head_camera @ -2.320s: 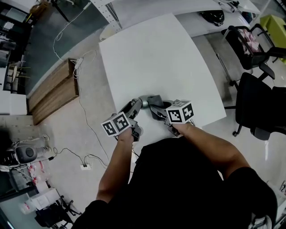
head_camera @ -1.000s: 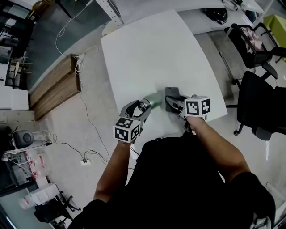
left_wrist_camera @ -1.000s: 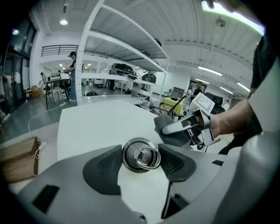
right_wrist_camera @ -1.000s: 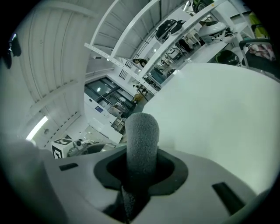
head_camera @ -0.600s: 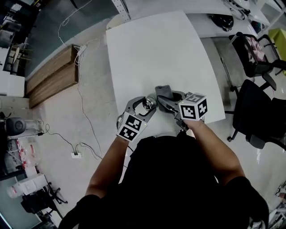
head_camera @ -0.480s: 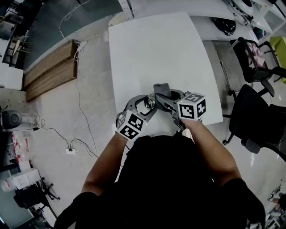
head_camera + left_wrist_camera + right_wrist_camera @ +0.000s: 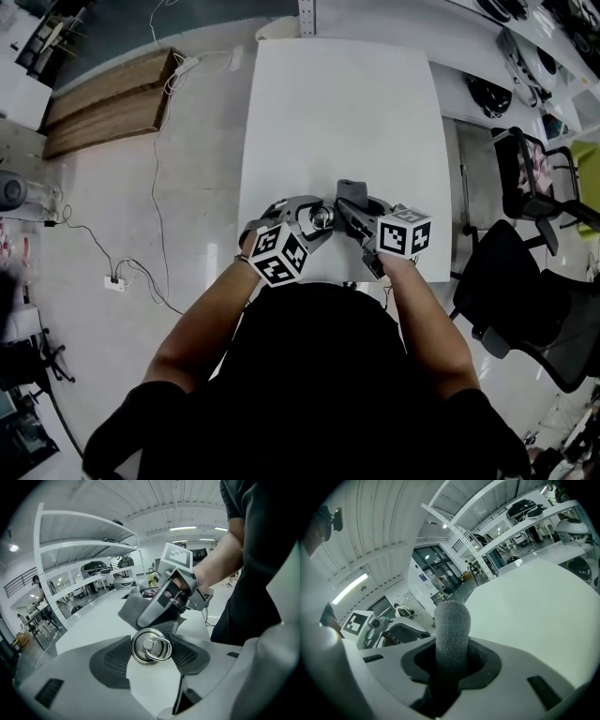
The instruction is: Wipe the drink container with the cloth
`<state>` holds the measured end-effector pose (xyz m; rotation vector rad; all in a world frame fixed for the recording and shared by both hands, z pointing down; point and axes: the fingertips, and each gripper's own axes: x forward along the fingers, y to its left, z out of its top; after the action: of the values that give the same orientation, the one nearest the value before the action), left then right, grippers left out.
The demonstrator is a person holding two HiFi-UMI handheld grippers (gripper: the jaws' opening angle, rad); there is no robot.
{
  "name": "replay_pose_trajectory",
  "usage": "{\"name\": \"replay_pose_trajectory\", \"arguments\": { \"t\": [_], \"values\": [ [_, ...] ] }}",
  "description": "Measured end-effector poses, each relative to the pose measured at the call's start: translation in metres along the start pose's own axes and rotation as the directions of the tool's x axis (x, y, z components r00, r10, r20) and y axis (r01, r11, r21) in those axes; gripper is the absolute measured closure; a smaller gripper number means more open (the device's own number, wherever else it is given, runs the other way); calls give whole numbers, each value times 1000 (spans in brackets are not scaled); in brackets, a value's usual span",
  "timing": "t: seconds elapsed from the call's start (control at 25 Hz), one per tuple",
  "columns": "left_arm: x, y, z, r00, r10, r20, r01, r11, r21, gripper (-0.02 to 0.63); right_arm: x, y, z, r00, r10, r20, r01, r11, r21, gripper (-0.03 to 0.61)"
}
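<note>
A steel drink container [image 7: 322, 218] with a ring-topped lid [image 7: 151, 645] is held over the white table's [image 7: 342, 112] near edge. My left gripper [image 7: 313, 214] is shut on it, pads [image 7: 111, 663] pressing both sides just below the lid. My right gripper [image 7: 349, 208] is shut on a grey cloth [image 7: 352, 191], which sticks up rolled between its jaws [image 7: 451, 629]. In the left gripper view the cloth [image 7: 134, 611] sits right behind the container, touching or nearly touching it, under the right gripper [image 7: 165, 603]. The container's lower body is hidden.
Black office chairs [image 7: 525, 300] stand right of the table. White shelving with dark items [image 7: 525, 56] runs along the far right. A wooden board [image 7: 108, 103] and cables [image 7: 155, 234] lie on the floor to the left. The person's torso [image 7: 309, 384] covers the table's near edge.
The container has swung from pointing sideways to lid-end up toward the head camera. Both grippers have stayed close together near the table's front edge; the head view has shifted.
</note>
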<state>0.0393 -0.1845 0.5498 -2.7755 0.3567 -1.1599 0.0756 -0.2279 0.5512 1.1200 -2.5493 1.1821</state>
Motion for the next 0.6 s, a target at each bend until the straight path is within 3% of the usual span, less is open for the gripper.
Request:
{"name": "replay_pose_trajectory", "arguments": {
  "t": [0.6],
  "values": [
    [-6, 7, -8, 1000, 0, 8, 1, 1000, -18, 350, 14, -40, -12, 993, -109, -32, 110, 994, 20, 480]
  ]
}}
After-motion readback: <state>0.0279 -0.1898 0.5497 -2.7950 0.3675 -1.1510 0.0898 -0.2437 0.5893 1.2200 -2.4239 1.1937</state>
